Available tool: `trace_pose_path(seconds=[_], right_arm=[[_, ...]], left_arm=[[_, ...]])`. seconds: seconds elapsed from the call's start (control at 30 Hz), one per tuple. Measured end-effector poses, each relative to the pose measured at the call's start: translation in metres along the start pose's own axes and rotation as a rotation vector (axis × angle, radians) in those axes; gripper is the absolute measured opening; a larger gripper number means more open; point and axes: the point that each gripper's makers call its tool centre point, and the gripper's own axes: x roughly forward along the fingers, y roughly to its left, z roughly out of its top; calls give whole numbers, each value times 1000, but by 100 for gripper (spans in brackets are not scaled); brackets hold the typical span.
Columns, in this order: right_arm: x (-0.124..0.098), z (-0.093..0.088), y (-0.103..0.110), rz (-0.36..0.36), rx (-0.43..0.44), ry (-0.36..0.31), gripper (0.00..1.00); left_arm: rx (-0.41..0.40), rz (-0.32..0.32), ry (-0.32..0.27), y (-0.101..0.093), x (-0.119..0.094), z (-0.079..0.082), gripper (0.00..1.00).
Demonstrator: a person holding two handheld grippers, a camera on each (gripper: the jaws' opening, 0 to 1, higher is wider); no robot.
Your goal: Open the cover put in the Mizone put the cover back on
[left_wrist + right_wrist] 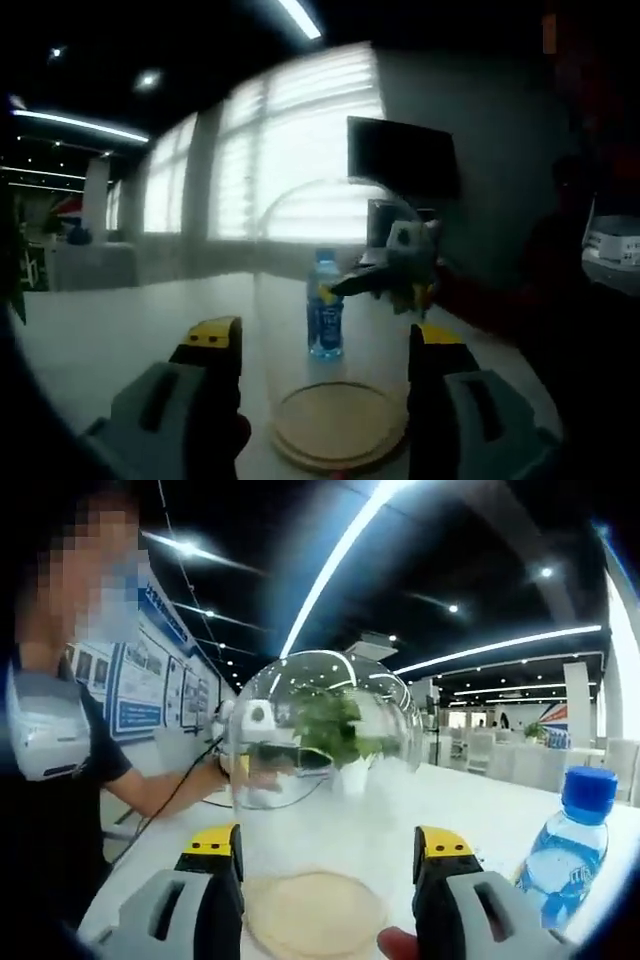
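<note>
A clear glass dome cover stands on a round wooden base on the white table. My left gripper is open, one jaw on each side of the dome's lower part. A blue Mizone bottle stands upright behind the dome. The right gripper shows beyond the dome's upper right side. In the right gripper view the dome and base sit between my open right gripper. The bottle stands to the right, outside the dome. The left gripper shows through the glass.
The person holding the grippers stands at the left of the table. A potted green plant stands farther along the table. A dark monitor hangs before bright windows. A box is at the right.
</note>
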Motion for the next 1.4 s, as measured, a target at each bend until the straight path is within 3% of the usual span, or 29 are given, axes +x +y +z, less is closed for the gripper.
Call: trace_pose_path(seconds=[0.63, 0.77, 0.93, 1.4], right_arm=[[16, 8, -2, 67, -11, -4, 77], [17, 5, -1, 88, 16, -20, 76], [24, 6, 2, 129, 48, -70, 76], [30, 7, 2, 159, 81, -105, 80]], left_arm=[[2, -126, 75, 1, 17, -4, 67], [39, -144, 76, -4, 20, -4, 65], [6, -171, 80, -8, 26, -10, 64], [-33, -188, 53, -12, 33, -10, 70]])
